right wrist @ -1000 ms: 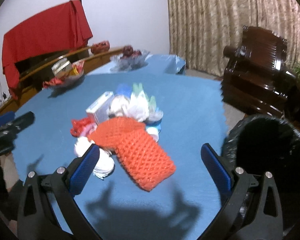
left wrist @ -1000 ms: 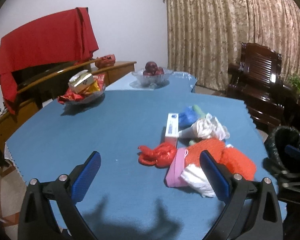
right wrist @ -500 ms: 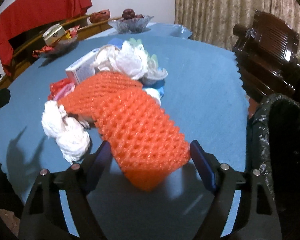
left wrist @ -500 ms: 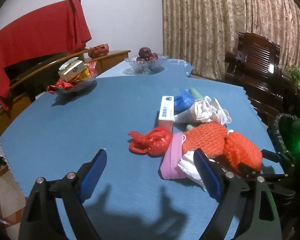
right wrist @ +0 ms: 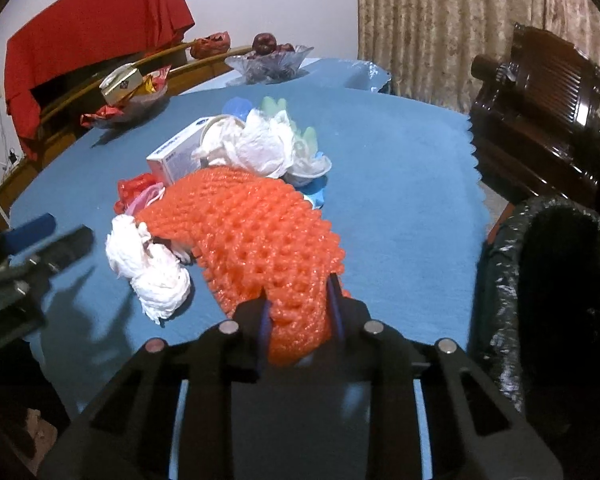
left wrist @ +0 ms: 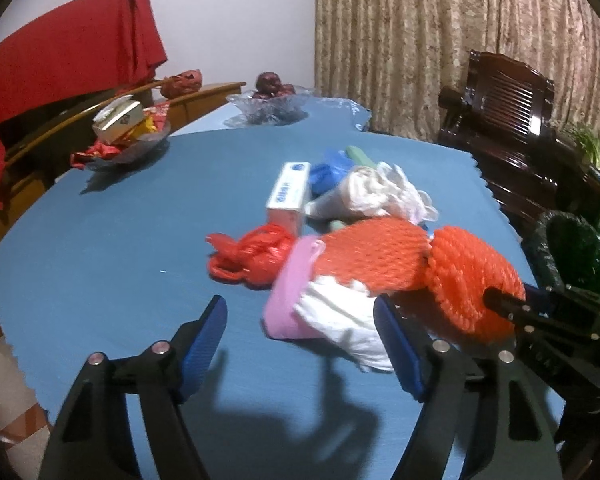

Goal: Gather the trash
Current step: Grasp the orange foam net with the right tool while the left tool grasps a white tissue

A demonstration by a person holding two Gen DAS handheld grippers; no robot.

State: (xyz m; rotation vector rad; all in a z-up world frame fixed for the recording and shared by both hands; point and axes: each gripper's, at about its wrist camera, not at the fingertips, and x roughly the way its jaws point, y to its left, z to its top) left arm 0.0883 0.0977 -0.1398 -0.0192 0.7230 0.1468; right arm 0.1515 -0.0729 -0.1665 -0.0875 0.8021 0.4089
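Behind the round table with its blue cloth hang beige patterned curtains, and a dark wooden armchair stands at the right side. On the cloth the trash lies in one loose heap near the table's right edge, which I judge is convenient, because the bin lined with a black plastic bag waits just beside that edge. The right gripper has its two fingers pressed narrow on the near end of the orange foam net sleeve; the rest of the sleeve is draped over the heap, so it is gripped at the free end where nothing lies on top of it. Beside it are a crumpled white tissue, a white and blue cardboard box and a crumpled white plastic bag. The left gripper hovers low over the cloth with its fingers spread wide and holding nothing, just before a pink band-like piece and near a knotted red plastic bag; I think it is placed there to take one of these next. A lift of the sleeve may perhaps drag the tissue along.
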